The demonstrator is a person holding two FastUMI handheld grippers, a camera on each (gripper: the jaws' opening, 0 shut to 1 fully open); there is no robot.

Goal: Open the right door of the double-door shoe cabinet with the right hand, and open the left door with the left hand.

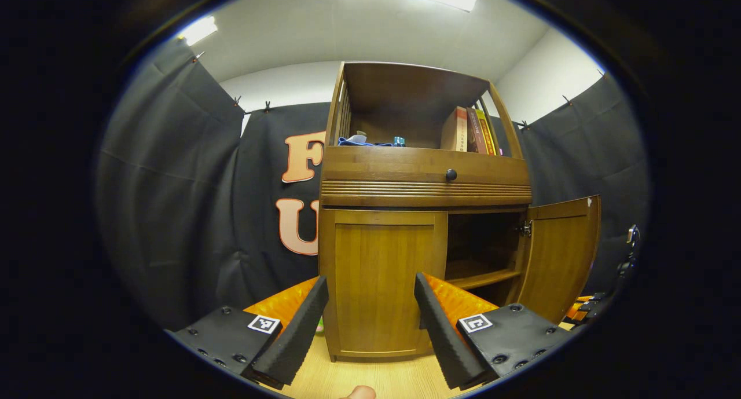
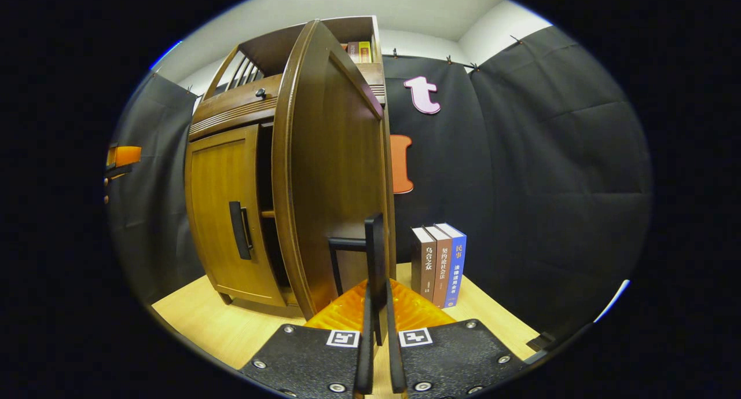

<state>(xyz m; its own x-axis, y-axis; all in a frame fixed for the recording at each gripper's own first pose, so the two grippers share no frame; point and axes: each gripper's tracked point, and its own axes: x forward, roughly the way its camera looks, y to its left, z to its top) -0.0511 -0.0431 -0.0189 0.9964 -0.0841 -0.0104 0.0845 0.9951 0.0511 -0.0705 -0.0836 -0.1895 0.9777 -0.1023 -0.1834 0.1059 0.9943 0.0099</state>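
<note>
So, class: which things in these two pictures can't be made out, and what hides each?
- Left gripper view: left door handle, too edge-on to make out.
- Left gripper view: lower compartment depths, lost in shadow.
- Right gripper view: right door's handle below the right tool, covered by its fingers.
- Left gripper view: items on the upper shelf, too small to identify.

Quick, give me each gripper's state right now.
Left hand-held gripper: open, holding nothing, facing the closed left door.
Right hand-held gripper: closed on the handle of the open right door.

Brown wooden cabinet's right door (image 2: 324,173) swung open, left door (image 1: 382,277) closed.
</note>
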